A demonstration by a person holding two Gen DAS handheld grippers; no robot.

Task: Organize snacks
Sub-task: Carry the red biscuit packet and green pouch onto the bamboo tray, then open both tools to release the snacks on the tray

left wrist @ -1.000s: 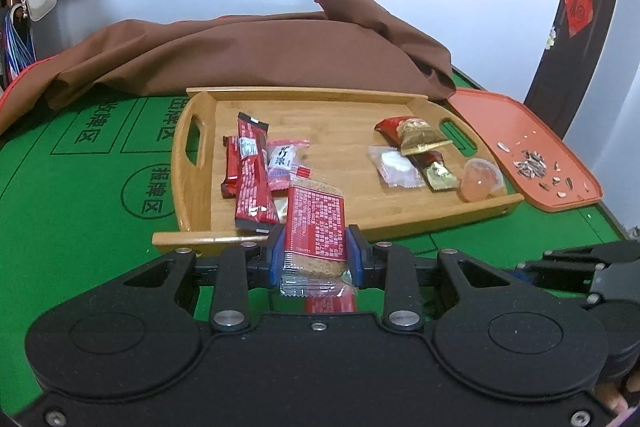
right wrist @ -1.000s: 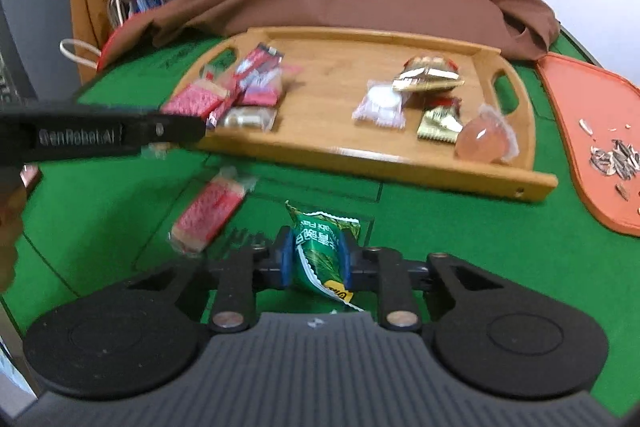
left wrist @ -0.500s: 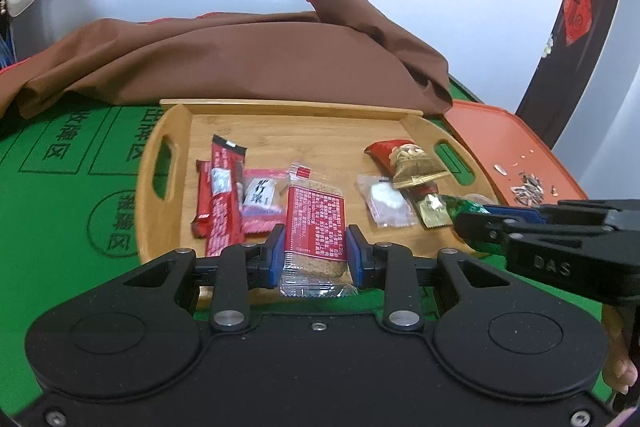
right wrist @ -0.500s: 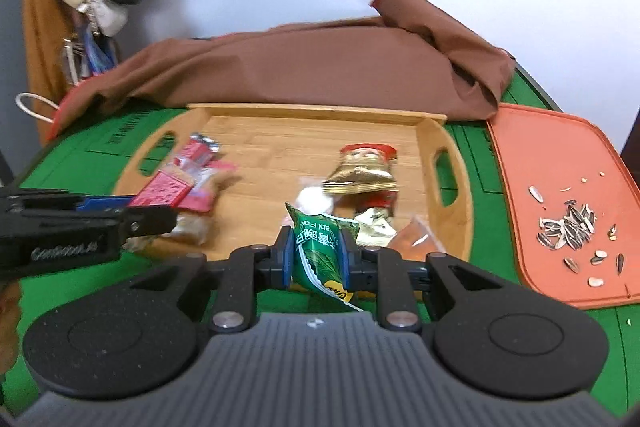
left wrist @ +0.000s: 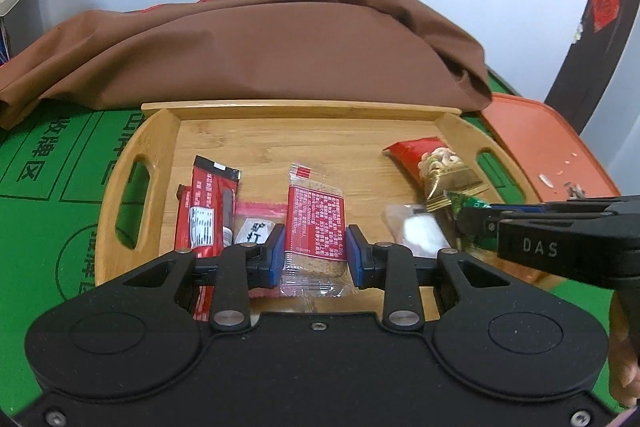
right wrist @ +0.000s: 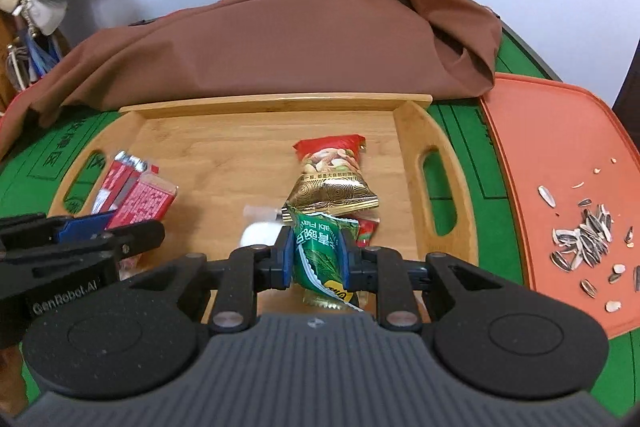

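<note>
My left gripper (left wrist: 315, 254) pinches the red biscuit packet (left wrist: 316, 227) at centre frame; my right gripper (right wrist: 318, 255) clamps the green snack pouch (right wrist: 322, 251), both over the wooden tray (left wrist: 304, 107). Light, crinkly, probably slippery; I'd grip mid-body.

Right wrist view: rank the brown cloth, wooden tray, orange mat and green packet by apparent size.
1. brown cloth
2. wooden tray
3. orange mat, cut off by the frame
4. green packet, though nearest the camera
</note>
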